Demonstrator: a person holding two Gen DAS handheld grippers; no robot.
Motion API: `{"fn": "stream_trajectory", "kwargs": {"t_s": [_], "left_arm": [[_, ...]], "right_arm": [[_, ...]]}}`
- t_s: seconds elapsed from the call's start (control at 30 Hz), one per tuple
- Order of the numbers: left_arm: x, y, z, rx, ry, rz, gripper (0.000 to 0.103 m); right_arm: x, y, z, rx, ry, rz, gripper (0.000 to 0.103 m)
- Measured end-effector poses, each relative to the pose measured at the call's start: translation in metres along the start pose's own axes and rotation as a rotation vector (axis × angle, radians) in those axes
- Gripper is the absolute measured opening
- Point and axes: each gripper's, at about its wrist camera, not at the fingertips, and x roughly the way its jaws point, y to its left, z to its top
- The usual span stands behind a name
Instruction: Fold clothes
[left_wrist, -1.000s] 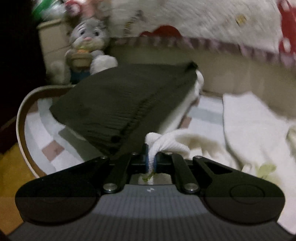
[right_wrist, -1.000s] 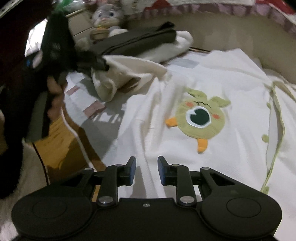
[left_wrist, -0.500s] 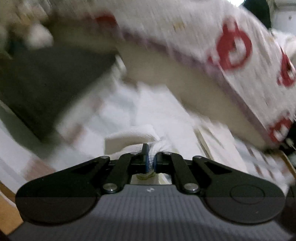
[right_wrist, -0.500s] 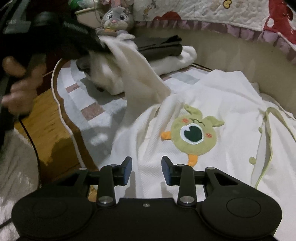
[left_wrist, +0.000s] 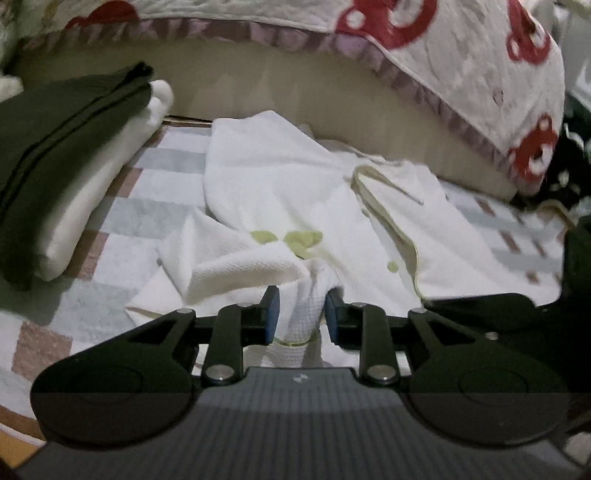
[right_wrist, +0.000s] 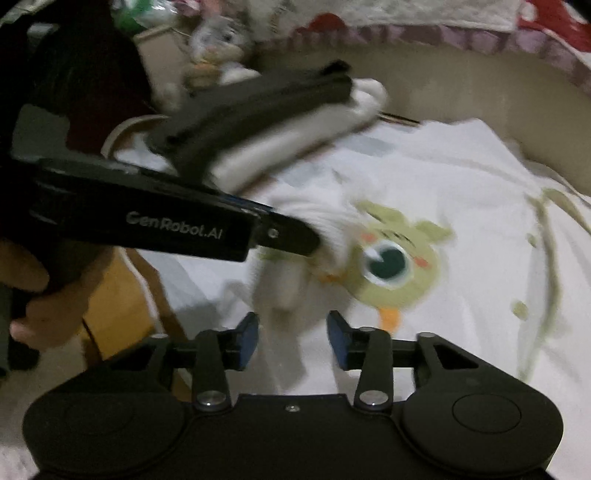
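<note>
Left gripper (left_wrist: 300, 317): fingers clamped on the sleeve cuff (left_wrist: 295, 325) a second ago, now spread apart, cuff loose between the pads. Sleeve carried over from the left side and laid across the cream baby top (left_wrist: 280, 192), just short of the green monster patch (right_wrist: 391, 258). First sleeve fold judged as good as done.

Right gripper (right_wrist: 291, 332): open as before, holding nothing, hovering over the near hem of the top, spread flat on the checked mat (left_wrist: 155, 192) beside the folded stack (left_wrist: 55, 155).

Readable writing: "GenRobot.AI" in grey on the left gripper's black body. Nothing else legible; right view blurred.
</note>
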Motion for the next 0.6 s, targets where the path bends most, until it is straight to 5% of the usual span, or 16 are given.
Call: {"fn": "stream_trajectory", "kwargs": {"t_s": [0.13,0.17,0.2,0.23,0.37,0.53,0.6], "left_arm": [[-0.006,0.020,0.007,-0.109,-0.039,-0.061,0.022],[-0.007,0.025,0.009,-0.137,-0.049,-0.077,0.022],[-0.015,0.027,0.011,-0.145,-0.083,-0.074,0.022],[-0.021,0.029,0.011,-0.144,-0.120,-0.052,0.022],[-0.046,0.037,0.013,-0.137,-0.265,0.041,0.027],[-0.022,0.026,0.016,-0.056,-0.179,0.132,0.033],[-0.003,0.010,0.014,0.061,-0.123,0.183,0.047]], "right_arm": [[0.014,-0.004,0.020,-0.018,-0.055,-0.028,0.064],[0.016,-0.007,0.024,-0.006,-0.071,-0.035,0.057],[0.018,-0.010,0.029,0.005,-0.086,-0.042,0.028],[0.020,-0.013,0.033,0.017,-0.102,-0.049,0.012],[-0.003,-0.064,0.033,0.296,-0.230,-0.027,0.012],[-0.021,-0.101,-0.005,0.462,-0.238,-0.130,0.012],[-0.027,-0.114,-0.020,0.523,-0.237,-0.173,0.012]]}}
